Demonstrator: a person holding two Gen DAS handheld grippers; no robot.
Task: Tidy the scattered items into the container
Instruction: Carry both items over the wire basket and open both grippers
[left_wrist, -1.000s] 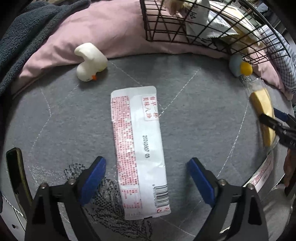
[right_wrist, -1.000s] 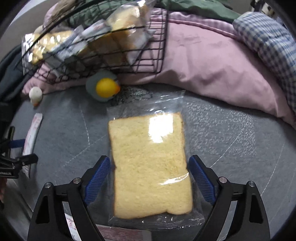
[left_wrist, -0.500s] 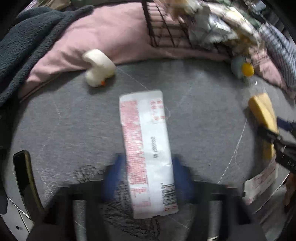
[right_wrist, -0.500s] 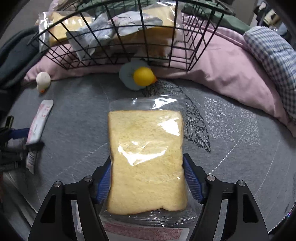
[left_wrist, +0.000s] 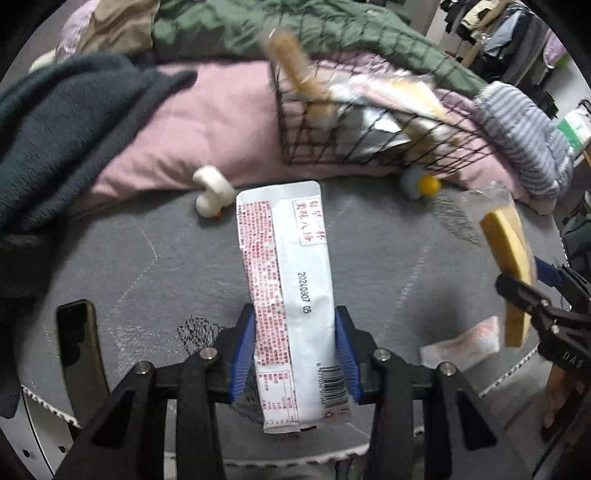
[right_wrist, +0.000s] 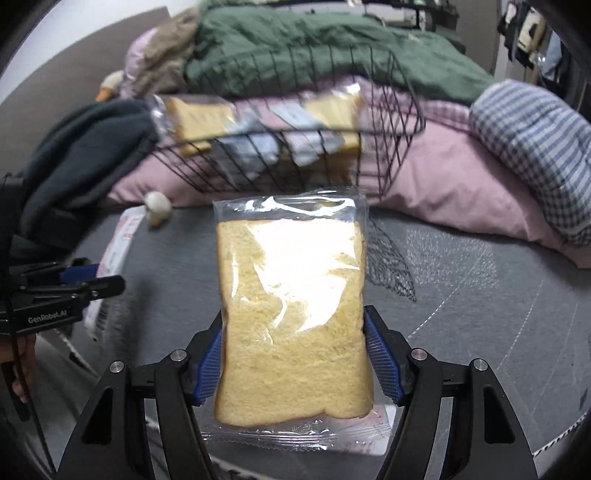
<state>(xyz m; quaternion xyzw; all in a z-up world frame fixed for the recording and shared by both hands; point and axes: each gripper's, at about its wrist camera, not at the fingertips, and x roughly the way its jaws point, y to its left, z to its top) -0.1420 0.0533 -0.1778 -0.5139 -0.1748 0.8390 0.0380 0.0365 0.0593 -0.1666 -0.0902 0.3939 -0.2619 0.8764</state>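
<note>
While the left hand-held gripper (left_wrist: 294, 354) pinches one long white sachet with red print (left_wrist: 291, 295) between its blue pads, the right hand-held gripper (right_wrist: 295, 354) is closed on one clear bag holding a slice of yellow bread (right_wrist: 293, 314). Both are held above the grey quilted bed cover (left_wrist: 166, 266). Behind stands one black wire basket (right_wrist: 391, 122) holding several packets. One white toy duck (left_wrist: 211, 195) and another red-printed sachet (left_wrist: 461, 343) lie on the cover.

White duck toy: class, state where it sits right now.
In the left wrist view the white duck toy lies on the grey mat, against the pink bedding, left of the wire basket and beside the held sachet's top corner.
</note>
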